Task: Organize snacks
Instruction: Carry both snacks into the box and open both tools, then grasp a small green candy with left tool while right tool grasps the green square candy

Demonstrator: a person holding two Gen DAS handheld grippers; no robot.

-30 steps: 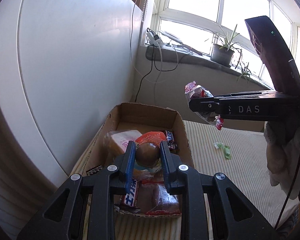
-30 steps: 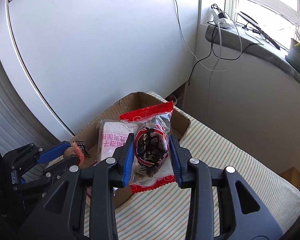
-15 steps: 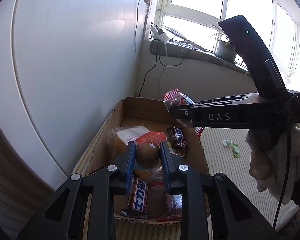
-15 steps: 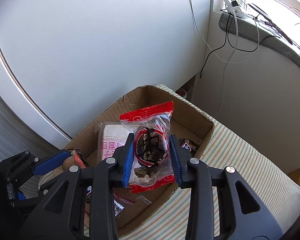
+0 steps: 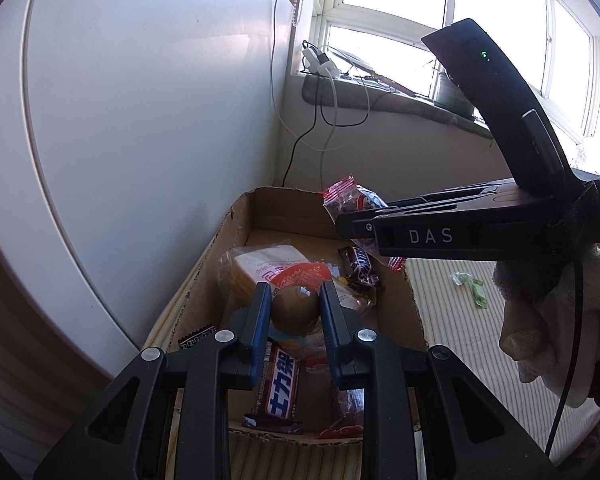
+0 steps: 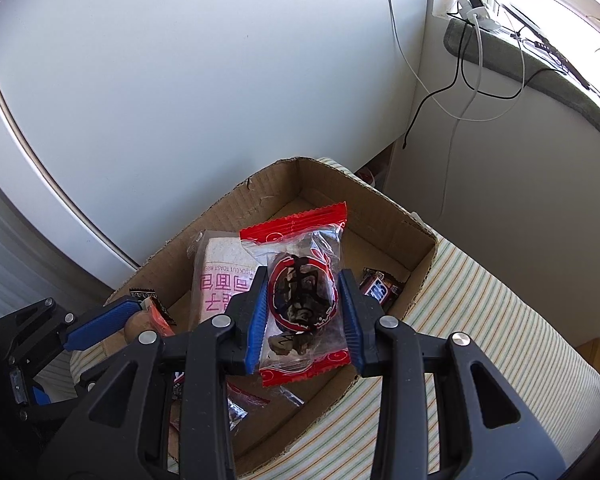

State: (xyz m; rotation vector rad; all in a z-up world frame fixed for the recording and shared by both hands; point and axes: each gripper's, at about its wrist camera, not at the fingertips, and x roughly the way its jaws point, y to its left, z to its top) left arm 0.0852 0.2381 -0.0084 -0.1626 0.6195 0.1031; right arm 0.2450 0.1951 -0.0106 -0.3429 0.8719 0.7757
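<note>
Left gripper (image 5: 295,307) low and centre in the left wrist view, blue-padded fingers clenched on a round brown snack ball (image 5: 295,309), held over the open brown cardboard box (image 5: 242,216) that fills the middle of the frame. Below it in the box: a clear-wrapped slab of pale toast bread (image 5: 260,266) with pink print, an orange-red zigzag-edged wrapper (image 5: 302,275) right behind the ball, a dark brown chocolate bar (image 5: 360,266) toward the right wall with white lettering too angled to read, and, at the near end, a dark bar wrapper with a white panel of blue Chinese characters (image 5: 282,390).

Right gripper (image 6: 303,312) at lower centre of the right wrist view, clamped tight on a clear plastic packet with red crimped ends (image 6: 300,300), dark lumpy pieces inside, a red ring and a black brush-style character on the front. Packet hanging above the box interior, not touching the contents. Same packet in the left wrist view at centre right, poking out past the black gripper body marked "DAS" in white.

On the bread bag in the right wrist view, "THICK CUT TOAST BREAD" seen upside down above large pink characters.

Box sitting on a green-and-cream striped cloth (image 6: 480,320); a small green wrapper scrap (image 5: 470,285) lying on that cloth at right, well apart from the box. White glove (image 5: 548,320) around the right handle, far right.
</note>
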